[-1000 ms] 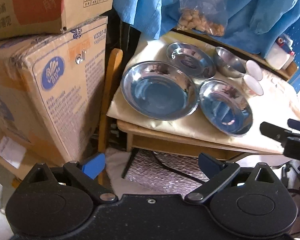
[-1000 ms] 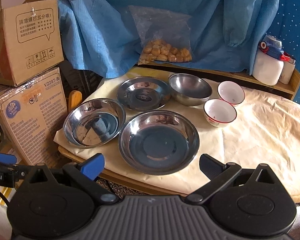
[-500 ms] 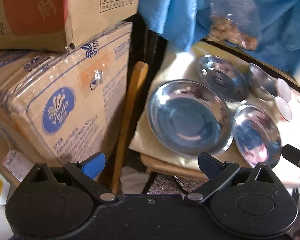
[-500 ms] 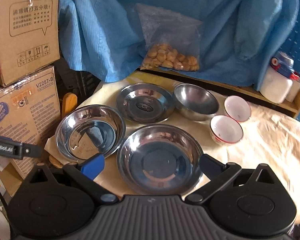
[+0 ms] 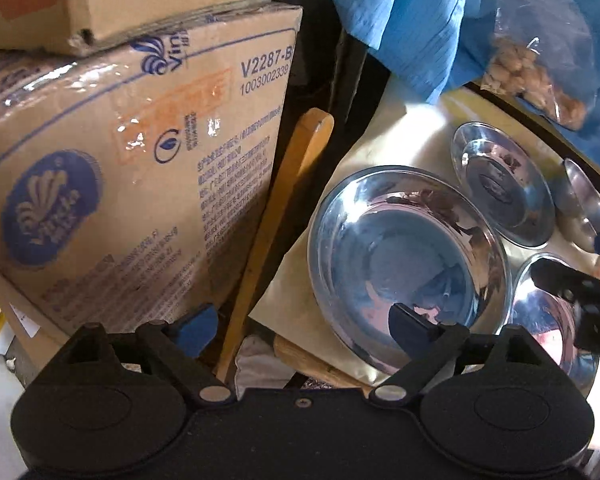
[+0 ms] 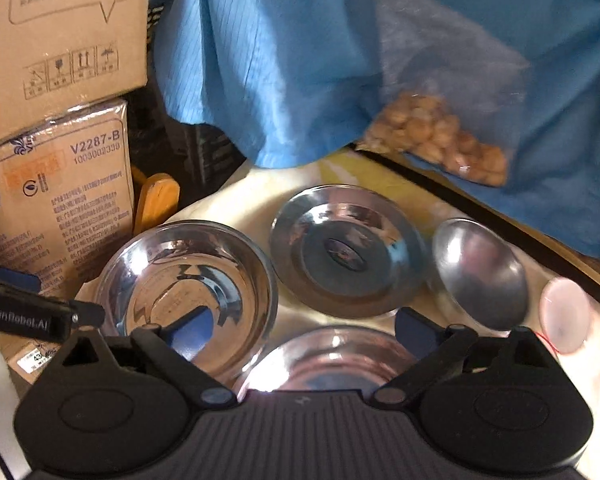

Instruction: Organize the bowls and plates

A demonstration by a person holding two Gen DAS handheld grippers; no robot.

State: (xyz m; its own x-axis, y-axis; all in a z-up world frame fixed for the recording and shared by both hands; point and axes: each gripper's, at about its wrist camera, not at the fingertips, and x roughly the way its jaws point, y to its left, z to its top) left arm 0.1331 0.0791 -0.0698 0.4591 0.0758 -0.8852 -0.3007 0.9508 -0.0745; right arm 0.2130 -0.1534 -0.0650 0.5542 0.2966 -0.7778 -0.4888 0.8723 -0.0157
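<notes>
Left tongs [image 5: 302,322] and right tongs [image 6: 304,330] are seen spread w/ nothing between, jaws closing, above round steel plates [image 5: 404,264] at desk's [image 5: 364,156] left edge.

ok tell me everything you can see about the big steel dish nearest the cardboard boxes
The big steel dish is a round, shallow basin of shiny, mirror-like metal with a flat bottom, sloping walls and a thin rolled rim. It looks empty, showing only reflections. It sits upright on the cream cloth at the table's corner nearest the cardboard boxes. Its rim lies close to two other steel dishes; whether they touch is unclear. The left gripper, jaws closing, has one finger in front of its near rim; contact cannot be told.
</notes>
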